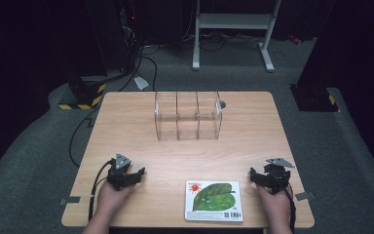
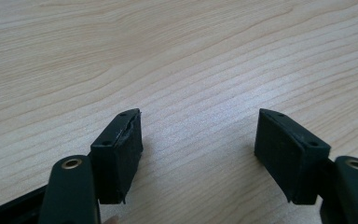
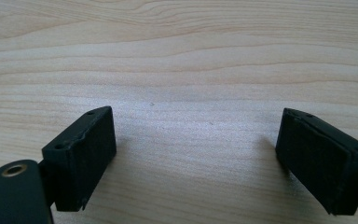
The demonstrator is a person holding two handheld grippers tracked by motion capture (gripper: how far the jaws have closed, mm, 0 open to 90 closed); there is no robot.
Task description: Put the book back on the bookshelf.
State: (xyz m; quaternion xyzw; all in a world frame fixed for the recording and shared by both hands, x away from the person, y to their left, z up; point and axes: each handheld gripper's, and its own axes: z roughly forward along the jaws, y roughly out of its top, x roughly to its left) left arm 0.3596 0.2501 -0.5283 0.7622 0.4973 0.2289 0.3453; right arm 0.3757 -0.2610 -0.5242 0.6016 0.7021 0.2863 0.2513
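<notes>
High view: both tongs [image 1: 135, 174] [image 1: 257, 176] rest gaping (nothing between) beside book [image 1: 214, 201].

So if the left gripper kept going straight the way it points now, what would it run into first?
Probably only bare table: the left gripper stands open, angled down at the wood, with nothing ahead. The clear divider box stands farther off and toward the right, likely off that line.

Grey carpet [image 1: 39, 146]; dark room
</notes>
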